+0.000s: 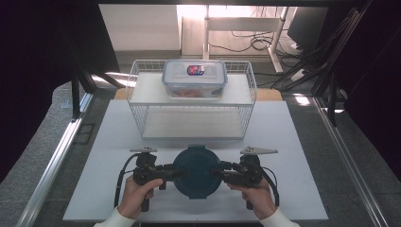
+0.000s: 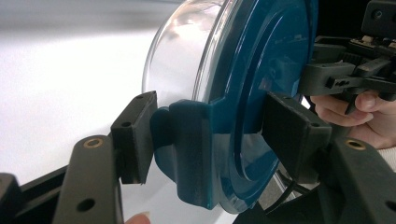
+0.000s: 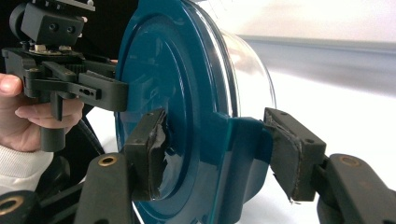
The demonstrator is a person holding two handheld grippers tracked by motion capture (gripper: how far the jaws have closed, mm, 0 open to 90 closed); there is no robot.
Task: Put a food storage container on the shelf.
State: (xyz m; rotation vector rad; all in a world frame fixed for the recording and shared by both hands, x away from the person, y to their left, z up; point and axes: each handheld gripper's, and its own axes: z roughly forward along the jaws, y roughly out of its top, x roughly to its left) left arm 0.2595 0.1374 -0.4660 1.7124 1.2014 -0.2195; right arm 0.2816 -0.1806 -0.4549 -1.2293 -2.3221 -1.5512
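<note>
Round glass container with blue lid (image 1: pixel 196 171): sat near the front edge of the white tabletop (image 1: pixel 293 142), between both tongs. Left tongs (image 1: pixel 174 173) and right tongs (image 1: pixel 218 171) each clamped a lid latch. Behind stood a wire basket (image 1: pixel 137 75) bearing a rectangular lidded box (image 1: pixel 194 78).

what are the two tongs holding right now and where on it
Both hold the round glass container with the blue lid: the left tongs clamp the lid's latch tab on its left edge, the right tongs the opposite tab.
</note>
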